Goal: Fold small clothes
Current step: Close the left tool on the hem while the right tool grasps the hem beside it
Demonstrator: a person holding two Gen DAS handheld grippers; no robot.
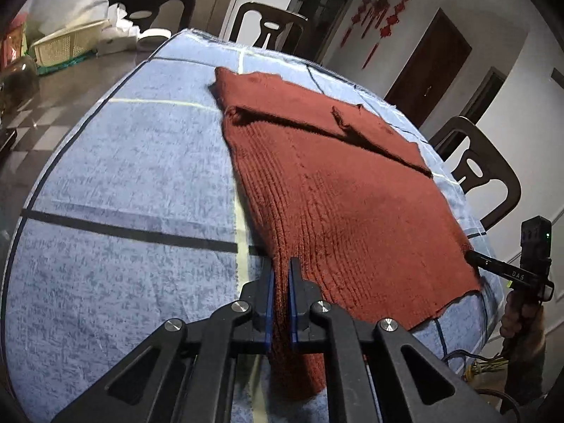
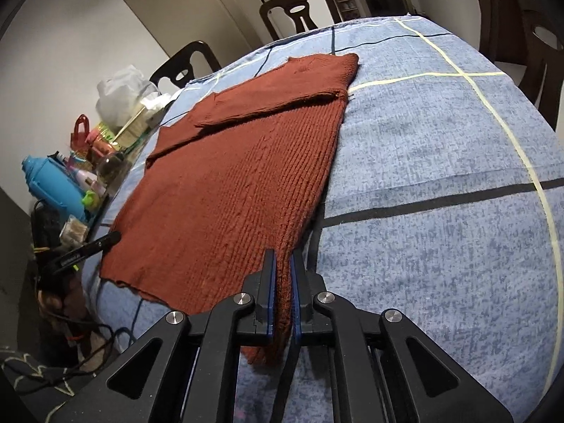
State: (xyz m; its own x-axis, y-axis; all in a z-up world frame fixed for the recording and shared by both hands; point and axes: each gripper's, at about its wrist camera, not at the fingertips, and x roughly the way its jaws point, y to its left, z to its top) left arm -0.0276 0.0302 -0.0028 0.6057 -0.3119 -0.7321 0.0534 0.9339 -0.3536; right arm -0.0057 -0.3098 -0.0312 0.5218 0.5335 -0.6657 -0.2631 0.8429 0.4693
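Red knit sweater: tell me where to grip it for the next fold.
Grip the red knit sweater at its two near hem corners, coming in low from the near table edge. It lies flat with sleeves already folded in, and both grippers are shut on those corners.

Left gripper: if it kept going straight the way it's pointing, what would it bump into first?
Likely the red sweater itself: the left gripper is shut on its near corner, and knit stretches ahead over the blue cloth.
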